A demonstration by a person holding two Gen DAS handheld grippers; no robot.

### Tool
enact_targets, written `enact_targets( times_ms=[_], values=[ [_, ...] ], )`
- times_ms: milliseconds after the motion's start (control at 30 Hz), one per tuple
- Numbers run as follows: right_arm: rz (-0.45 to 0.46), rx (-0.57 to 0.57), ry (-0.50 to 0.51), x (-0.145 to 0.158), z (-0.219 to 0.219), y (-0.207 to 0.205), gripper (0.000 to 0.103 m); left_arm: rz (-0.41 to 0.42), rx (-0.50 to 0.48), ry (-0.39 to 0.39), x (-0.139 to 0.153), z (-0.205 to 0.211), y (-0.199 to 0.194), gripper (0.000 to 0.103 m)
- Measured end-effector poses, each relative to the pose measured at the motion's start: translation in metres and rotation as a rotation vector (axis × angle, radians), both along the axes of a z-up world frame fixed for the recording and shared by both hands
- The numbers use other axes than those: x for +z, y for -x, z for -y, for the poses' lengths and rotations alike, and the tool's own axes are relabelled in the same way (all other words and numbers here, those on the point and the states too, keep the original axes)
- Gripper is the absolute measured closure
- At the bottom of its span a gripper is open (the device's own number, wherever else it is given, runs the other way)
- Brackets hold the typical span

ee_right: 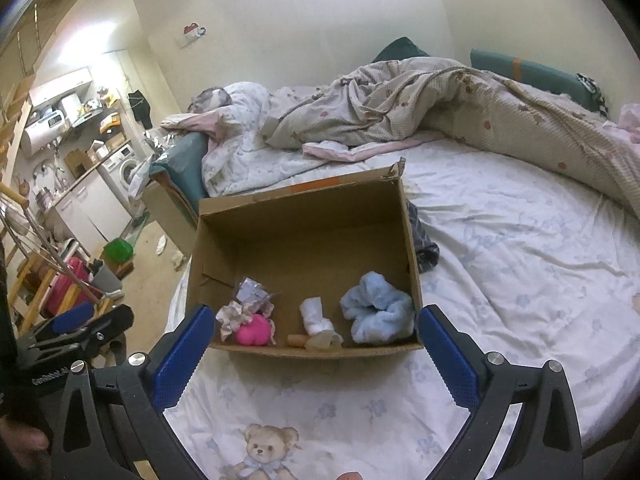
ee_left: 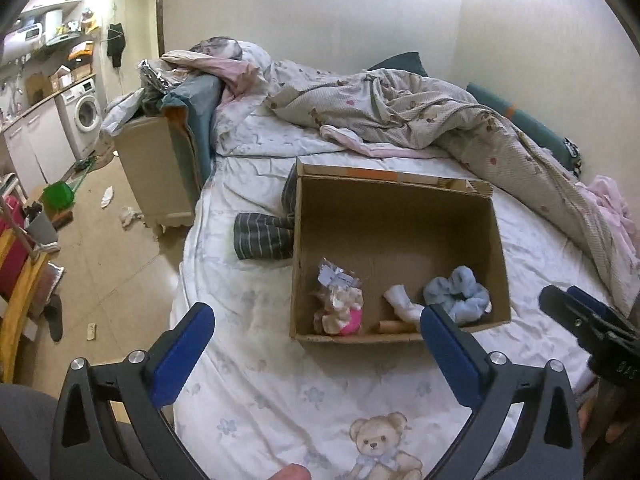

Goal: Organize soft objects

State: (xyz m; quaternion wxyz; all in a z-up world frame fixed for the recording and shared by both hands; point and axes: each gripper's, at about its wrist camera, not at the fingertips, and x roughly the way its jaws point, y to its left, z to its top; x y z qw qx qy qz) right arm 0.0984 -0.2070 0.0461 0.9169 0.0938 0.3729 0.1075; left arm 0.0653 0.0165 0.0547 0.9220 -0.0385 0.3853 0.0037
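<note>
An open cardboard box sits on the bed. Inside it lie a light blue fluffy cloth, a white rolled sock, and a pink soft toy in plastic wrap. A dark striped garment lies on the bed beside the box. My left gripper is open and empty, above the bed in front of the box. My right gripper is open and empty, also in front of the box. Each gripper shows in the other's view.
A crumpled quilt covers the far half of the bed. The bedsheet has a bear print. A washing machine and cluttered floor lie to the left, with a red bag and wooden rack.
</note>
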Motion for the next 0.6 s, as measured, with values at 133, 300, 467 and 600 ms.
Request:
enact_targets(
  times_ms=[133, 300, 467, 600],
  values=[
    [0.004, -0.004, 0.015, -0.003, -0.003, 0.007, 0.000, 0.004, -0.002, -0.020, -0.003, 0.000, 0.009, 0.000],
    [0.021, -0.015, 0.068, -0.007, -0.007, 0.011, 0.000, 0.000, 0.004, -0.030, -0.013, -0.001, 0.012, 0.000],
    [-0.004, -0.021, 0.096, -0.017, -0.009, 0.007, 0.000, -0.019, -0.007, 0.007, -0.022, -0.003, 0.008, 0.000],
    [-0.030, -0.029, 0.100, -0.025, -0.011, 0.002, 0.000, -0.038, 0.006, 0.002, -0.029, -0.004, 0.001, 0.000]
  ],
)
